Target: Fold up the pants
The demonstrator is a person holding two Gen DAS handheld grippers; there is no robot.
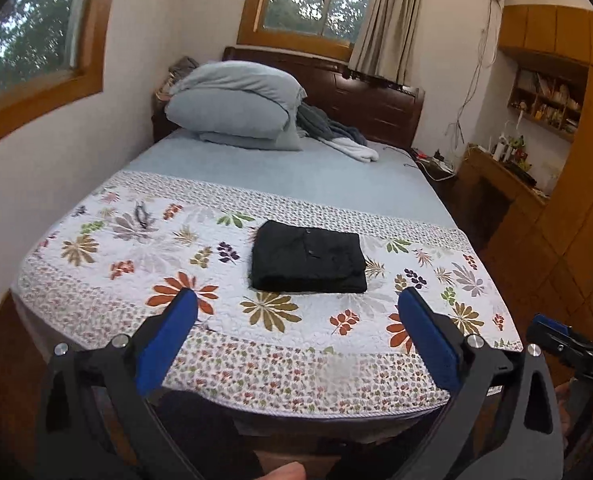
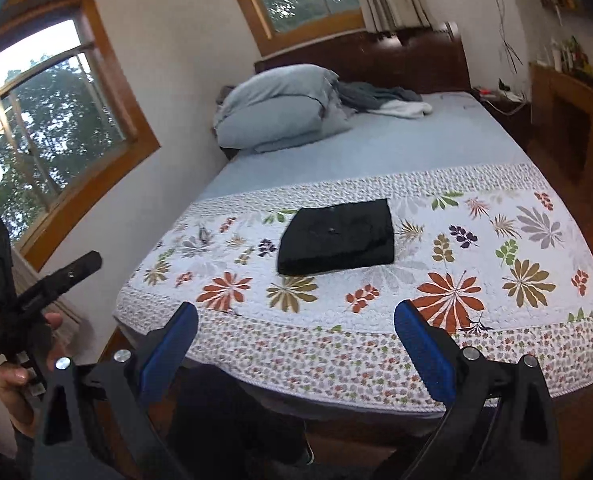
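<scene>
1. Window [image 2: 52, 120]: set in the left wall, trees outside; it plays no part in the job.
2. Left gripper [image 1: 296, 308]: jaws wide apart, nothing between the blue pads. It hangs above the foot of the bed, well short of the pants. The right wrist view shows it at the far left, held in a hand [image 2: 20, 384].
3. Quilt [image 1: 108, 240]: a flowered cover over the near end of the bed, lying flat, with bare blue sheet beyond it.
4. Pants [image 1: 309, 257]: black, lying on the quilt near its middle as a compact rectangle of stacked layers, edges fairly square. Neither gripper touches them.
5. Pillows [image 1: 236, 104]: piled at the headboard with loose grey and white cloth beside them, well apart from the pants.
6. Right gripper [image 2: 296, 312]: jaws also spread wide and empty, over the bed's near edge.
7. Progress: the folding looks finished; the bundle is neat and released. I judge nothing is left, save perhaps squaring a corner or setting the tools down.
</scene>
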